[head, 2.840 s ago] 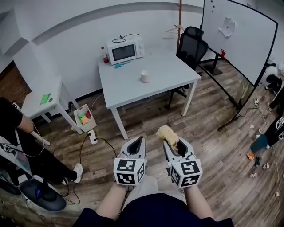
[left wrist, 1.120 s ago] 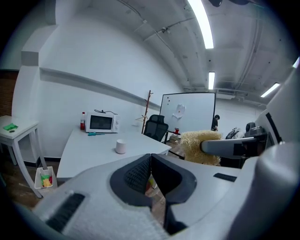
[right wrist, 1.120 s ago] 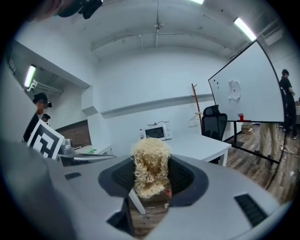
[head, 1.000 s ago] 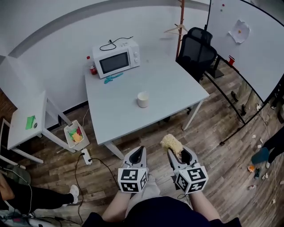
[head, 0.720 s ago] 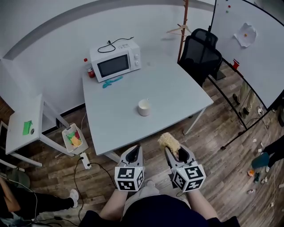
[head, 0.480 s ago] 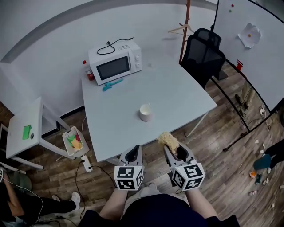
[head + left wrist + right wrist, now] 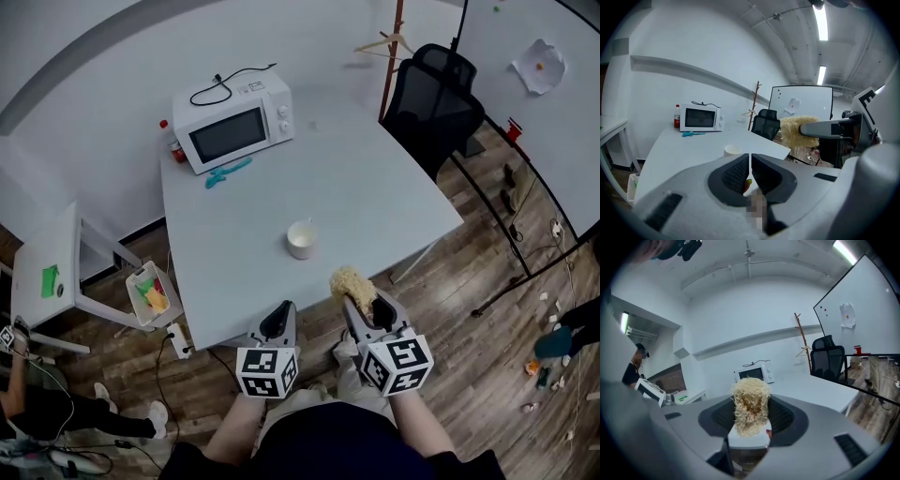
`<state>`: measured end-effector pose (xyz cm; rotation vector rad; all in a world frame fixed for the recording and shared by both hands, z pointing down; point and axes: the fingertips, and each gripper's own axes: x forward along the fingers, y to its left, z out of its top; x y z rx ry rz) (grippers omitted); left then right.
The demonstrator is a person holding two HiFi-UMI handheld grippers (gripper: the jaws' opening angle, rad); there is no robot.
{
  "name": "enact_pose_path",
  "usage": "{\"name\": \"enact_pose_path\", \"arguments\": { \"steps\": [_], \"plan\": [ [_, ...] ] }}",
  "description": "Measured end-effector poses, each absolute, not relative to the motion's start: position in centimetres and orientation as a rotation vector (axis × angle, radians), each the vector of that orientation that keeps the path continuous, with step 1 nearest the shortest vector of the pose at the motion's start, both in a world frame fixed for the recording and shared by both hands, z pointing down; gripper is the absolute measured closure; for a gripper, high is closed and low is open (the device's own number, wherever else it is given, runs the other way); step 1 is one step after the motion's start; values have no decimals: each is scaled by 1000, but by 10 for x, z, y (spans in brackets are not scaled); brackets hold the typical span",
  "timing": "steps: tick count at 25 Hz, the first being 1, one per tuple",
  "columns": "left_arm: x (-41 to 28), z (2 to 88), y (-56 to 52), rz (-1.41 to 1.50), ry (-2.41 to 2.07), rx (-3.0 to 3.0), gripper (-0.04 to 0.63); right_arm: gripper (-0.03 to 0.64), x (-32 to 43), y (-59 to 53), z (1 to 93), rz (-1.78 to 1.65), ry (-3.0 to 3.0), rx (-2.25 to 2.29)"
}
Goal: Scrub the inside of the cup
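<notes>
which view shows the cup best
The head view: the cup stands whole on the table, its open top visible. The left gripper view shows it small, base behind the left tool. The right gripper view misses it.

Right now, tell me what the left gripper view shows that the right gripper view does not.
Only the left gripper view: the cup on the table, the red bottle beside the microwave, and the left tool, shut. Only the right gripper view: a person at the far left. Both: the microwave, the office chair and the yellow scrubber clamped in the right tool.
</notes>
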<state>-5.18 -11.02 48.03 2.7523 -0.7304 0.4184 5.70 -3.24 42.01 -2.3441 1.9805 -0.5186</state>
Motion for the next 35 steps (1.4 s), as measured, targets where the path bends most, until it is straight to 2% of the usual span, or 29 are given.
{"name": "enact_pose_path", "arguments": {
  "steps": [14,19,24,30,35],
  "plan": [
    [17,520,-184,451,-934,2620,562,437,138,-149,432,-590,2340,-2111],
    [36,543,-205,478,-955,2621,377,437,158,-180,437,-617,2440,-2021],
    [52,577,-218,509,-932,2590,257,437,171,-202,446,-648,2525,-1935],
    [62,613,-238,553,-1056,2556,182,437,181,-218,460,-697,2596,-1850],
    [74,634,-251,567,-1087,2529,160,437,182,-230,472,-751,2647,-1789]
  ]
}}
